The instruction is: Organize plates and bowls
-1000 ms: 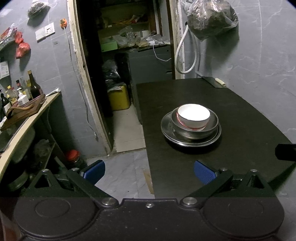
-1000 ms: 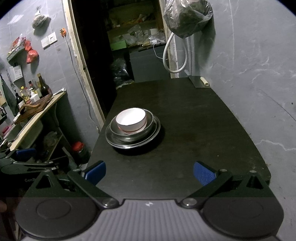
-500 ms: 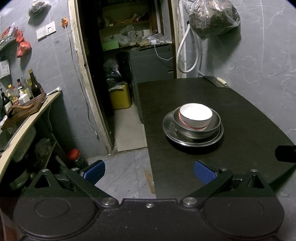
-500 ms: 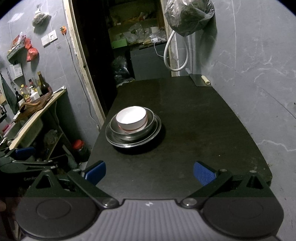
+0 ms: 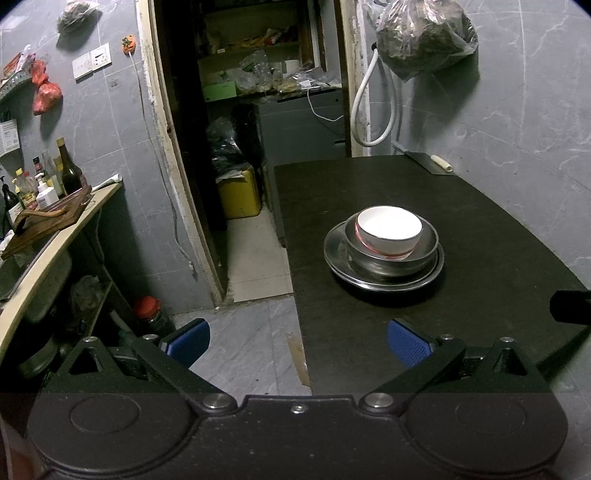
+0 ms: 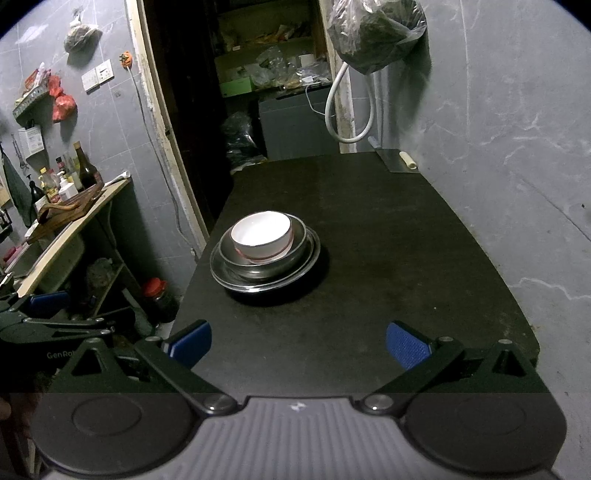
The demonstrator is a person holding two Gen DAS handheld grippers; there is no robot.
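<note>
A white bowl (image 6: pixel 263 233) sits nested in a steel bowl (image 6: pixel 266 258) on a steel plate (image 6: pixel 264 284) near the dark worktop's (image 6: pixel 388 229) left edge; both grippers (image 5: pixel 295 341) (image 6: pixel 297 341), jaws wide and empty, have drifted slightly, leaving the stack looking finished

Left-wrist view: bowl stack (image 5: pixel 384 251) slid slightly right & down in frame vs 1 s ago. Right-wrist view: stack (image 6: pixel 264 251) crept a bit right/up toward centre, hanging bag (image 6: pixel 373 33) too.
</note>
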